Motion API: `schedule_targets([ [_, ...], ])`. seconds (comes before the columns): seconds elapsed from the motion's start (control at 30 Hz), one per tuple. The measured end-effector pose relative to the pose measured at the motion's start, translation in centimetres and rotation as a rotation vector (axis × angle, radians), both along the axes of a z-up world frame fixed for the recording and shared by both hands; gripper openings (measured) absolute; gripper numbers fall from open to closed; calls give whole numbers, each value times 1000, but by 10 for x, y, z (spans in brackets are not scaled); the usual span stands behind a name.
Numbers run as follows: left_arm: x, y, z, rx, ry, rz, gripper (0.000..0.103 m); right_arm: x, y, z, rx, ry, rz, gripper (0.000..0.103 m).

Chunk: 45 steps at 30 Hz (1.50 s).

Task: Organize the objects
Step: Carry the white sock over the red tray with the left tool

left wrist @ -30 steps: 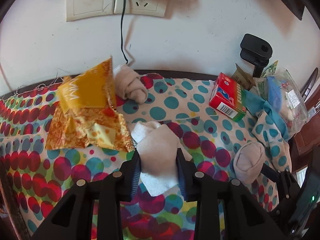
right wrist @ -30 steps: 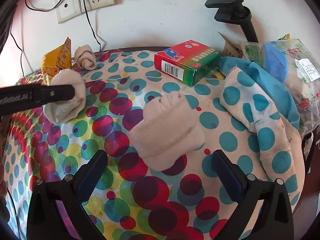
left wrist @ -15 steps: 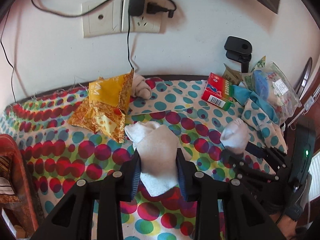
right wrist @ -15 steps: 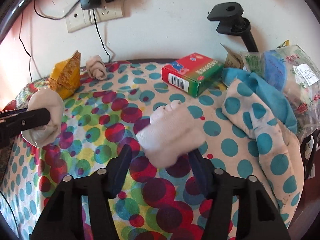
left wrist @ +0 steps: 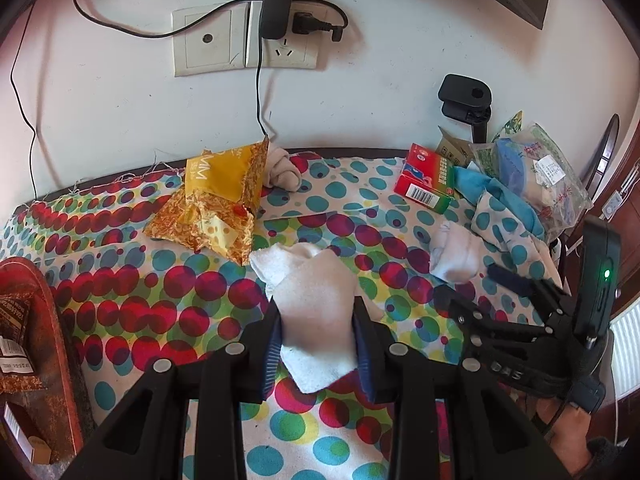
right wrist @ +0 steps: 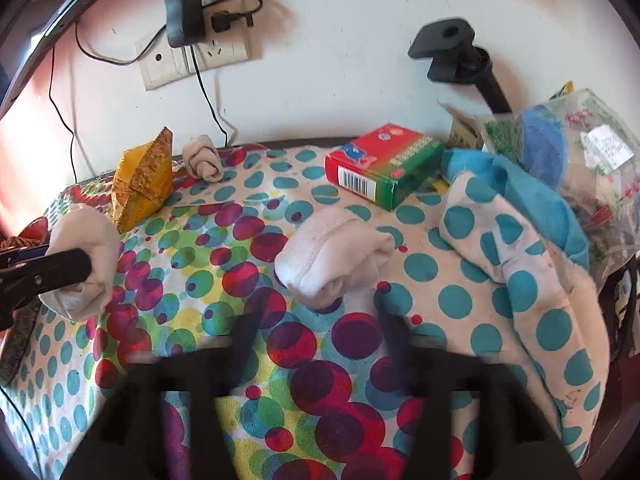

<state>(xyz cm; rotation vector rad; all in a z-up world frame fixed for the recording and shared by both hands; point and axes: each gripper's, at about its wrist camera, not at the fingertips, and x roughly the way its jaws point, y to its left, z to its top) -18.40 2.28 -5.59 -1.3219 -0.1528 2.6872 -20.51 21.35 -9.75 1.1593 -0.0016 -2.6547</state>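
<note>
The left gripper [left wrist: 318, 346] is clamped tight on a white rolled terry sock bundle [left wrist: 316, 316], held above the table's dotted multicoloured cloth [left wrist: 168, 304]. The right gripper [right wrist: 316, 320], blurred, has its jaws opening, spread either side of a second cream rolled sock bundle [right wrist: 334, 256] that lies on the cloth, pads clear of it. A third rolled sock [right wrist: 203, 157] sits by the wall beside a crumpled yellow snack bag [right wrist: 142, 178]; a red-and-green carton [right wrist: 382, 164] lies farther right

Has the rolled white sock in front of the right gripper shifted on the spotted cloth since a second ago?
Yes. The rolled white sock now lies closer to the red and green box, farther up the spotted cloth; the right gripper, jaws opening, is clear of it.
</note>
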Motion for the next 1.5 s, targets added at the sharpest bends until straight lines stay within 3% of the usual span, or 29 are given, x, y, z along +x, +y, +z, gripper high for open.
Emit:
schedule_targets([
  [0.17, 7, -6, 1, 19, -2, 1, 32, -6, -1, -3, -1, -11, -8, 91],
  [0.23, 9, -8, 4, 2, 10, 0, 32, -13, -3, -6, 13, -33, -24, 85],
  [0.27, 11, -10, 5, 5, 13, -2, 32, -16, -3, -7, 9, -39, -34, 73],
  [0.3, 12, -13, 6, 12, 14, 1, 32, -17, -1, -7, 4, -40, -42, 50],
  [0.33, 12, -16, 6, 17, 12, 5, 32, -18, 0, -8, -12, -47, -38, 36],
  [0.97, 46, -42, 22, 66, 7, 67, 32, 0, -23, -10, 101, -27, -4, 34],
  [1.17, 74, -66, 41, 57, 23, 106, 32, -5, -22, -17, 106, -65, 2, 36],
  [1.5, 118, -127, 72, 5, 55, 210, 32, -3, -25, -20, 108, -53, 5, 36],
])
